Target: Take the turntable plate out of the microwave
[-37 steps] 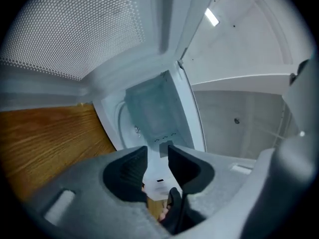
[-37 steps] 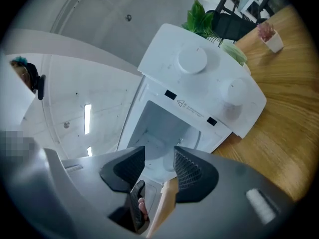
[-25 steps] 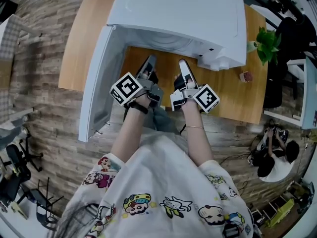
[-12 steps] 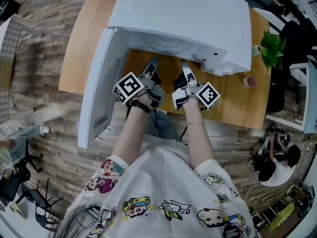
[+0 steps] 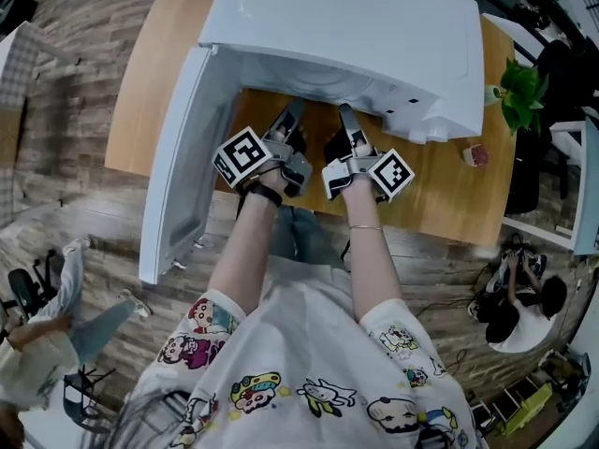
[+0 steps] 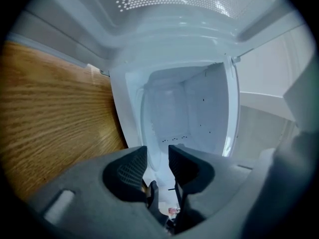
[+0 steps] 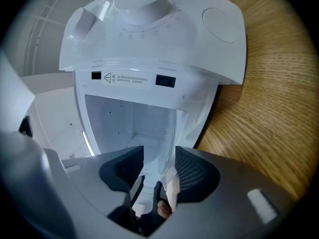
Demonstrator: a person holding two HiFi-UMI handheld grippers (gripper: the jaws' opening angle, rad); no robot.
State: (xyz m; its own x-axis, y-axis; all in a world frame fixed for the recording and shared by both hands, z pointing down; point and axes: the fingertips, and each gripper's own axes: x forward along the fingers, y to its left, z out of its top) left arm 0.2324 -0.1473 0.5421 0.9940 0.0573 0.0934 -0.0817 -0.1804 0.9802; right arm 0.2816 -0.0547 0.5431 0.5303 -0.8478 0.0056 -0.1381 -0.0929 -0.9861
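The white microwave (image 5: 346, 26) stands on a wooden table (image 5: 449, 195) with its door (image 5: 182, 157) swung open to the left. Both grippers are held level and rolled on their sides at the cavity mouth. The left gripper (image 5: 292, 115) and the right gripper (image 5: 346, 115) sit side by side, tips under the microwave's front edge. The clear glass turntable plate (image 6: 149, 121) lies on the cavity floor, and its rim runs in line with the gap of the left gripper (image 6: 158, 153). In the right gripper view the plate (image 7: 169, 128) lines up with the right gripper (image 7: 159, 156). Neither gripper's pads visibly press on it.
The open door walls off the left side of the grippers. A potted plant (image 5: 518, 87) and a small reddish object (image 5: 475, 155) sit on the table to the right of the microwave. People are on the floor at the lower right (image 5: 524, 297) and at the lower left (image 5: 56, 335).
Both grippers have sunk slightly and edged closer to the cavity mouth, rolling a little. The right jaws stand a bit wider. A person has walked into view at the lower left.
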